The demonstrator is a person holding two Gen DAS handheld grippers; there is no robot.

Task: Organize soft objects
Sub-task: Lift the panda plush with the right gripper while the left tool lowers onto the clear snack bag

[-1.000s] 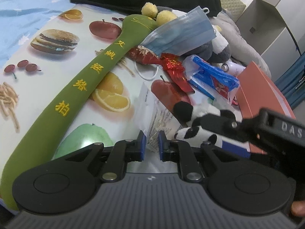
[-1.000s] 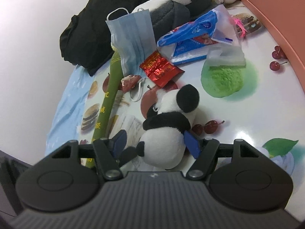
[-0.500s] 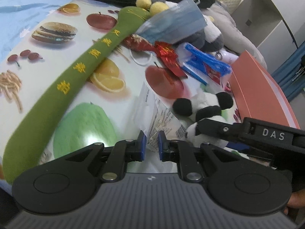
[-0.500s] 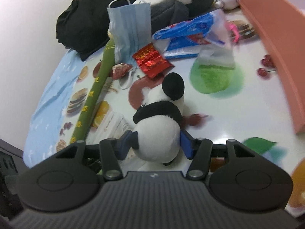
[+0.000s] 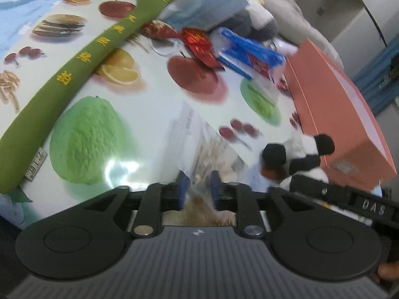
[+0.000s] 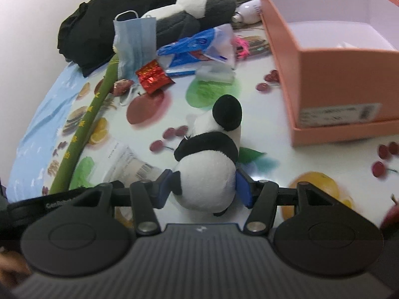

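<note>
Gripping: my right tongs (image 6: 203,186) have their blue pads against both flanks of the panda toy (image 6: 212,164), clamped low on its white belly. The jaws are easing wider a little, though the pads look pressed into the plush.
Panda position: upright between the pads, head away from me, beside the orange box (image 6: 331,87), its feet apparently just above the table (image 6: 286,134).
Reason for the hold: a low, wide clamp keeps a squashy body from slipping; in my judgement the open box is where it belongs.
Left tongs (image 5: 198,190): jaws opening, part-way apart. A clear packet (image 5: 199,134) with printed lines lies between the pads; I see no pad pressing on it.
Packet reason: it looks let go so that it rests flat on the table, out of the panda's path.
Remaining soft items: the long green cushion (image 5: 74,74) lies diagonally across the table; a blue face mask (image 6: 134,44) is draped over its far end; a grey and white plush (image 6: 194,7) and a dark garment (image 6: 112,17) sit at the back.
Writing, cushion: yellow embroidered characters along its length, blurred; a small white tag at the near end.
Writing, tongs: "DAS" on the right unit as seen from the left camera; "Gen" legible, remainder unclear, on the left unit.
Writing, box: white label with barcode, text too small.
Writing, packet: barcode and fine print, unreadable.
</note>
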